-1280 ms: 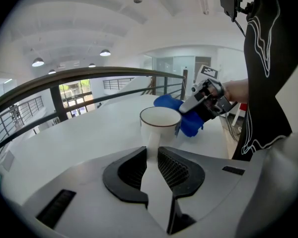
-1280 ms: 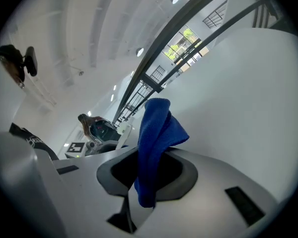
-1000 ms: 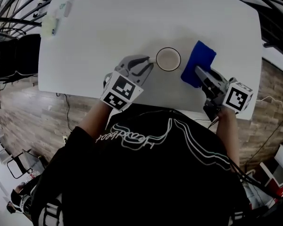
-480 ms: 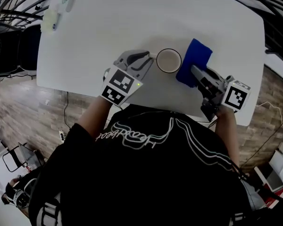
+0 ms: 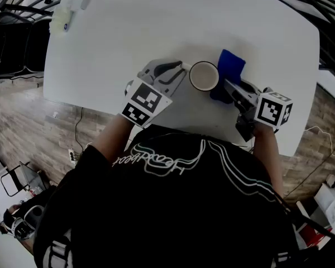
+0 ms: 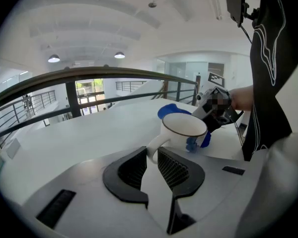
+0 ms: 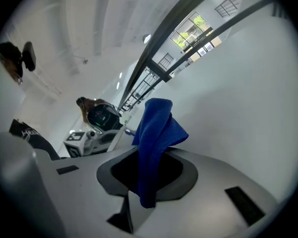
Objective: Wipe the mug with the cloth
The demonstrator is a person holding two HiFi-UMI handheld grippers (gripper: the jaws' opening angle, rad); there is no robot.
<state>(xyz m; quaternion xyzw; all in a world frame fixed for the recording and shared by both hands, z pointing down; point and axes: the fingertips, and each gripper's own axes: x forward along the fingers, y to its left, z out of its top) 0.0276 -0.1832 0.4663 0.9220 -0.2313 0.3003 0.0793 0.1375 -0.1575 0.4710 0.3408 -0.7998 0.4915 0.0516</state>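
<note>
**Mug pinned by the handle, cloth at its side**

Nearest, at the bottom of the head view, a black top (image 5: 173,205) with pale line print, leaning over the near edge of the white tabletop (image 5: 128,32).

Just past that edge, left of the middle, the left gripper (image 5: 176,71). Jaws drawn nearly together and clamped on the handle (image 6: 151,150) of the white mug (image 5: 204,76). In the left gripper view, handle squarely between the ribbed inner faces. Mug body just beyond the tips, upright, mouth upward, thin dark line round the rim. Resting on the tabletop or held just above it: not clear.

To the right, by the same near edge, the right gripper (image 5: 226,86). Jaws shut tight on a fold of the blue cloth (image 5: 230,66). In the right gripper view, a bunched flap standing up out of the jaws and a short tail hanging below them. Cloth up against the mug's right side, the rest of it lying beyond, toward the middle of the tabletop.

Farthest off, at the far left corner, a pale green thing (image 5: 60,21) and a small whitish thing (image 5: 81,1), both too blurred to name.
</note>
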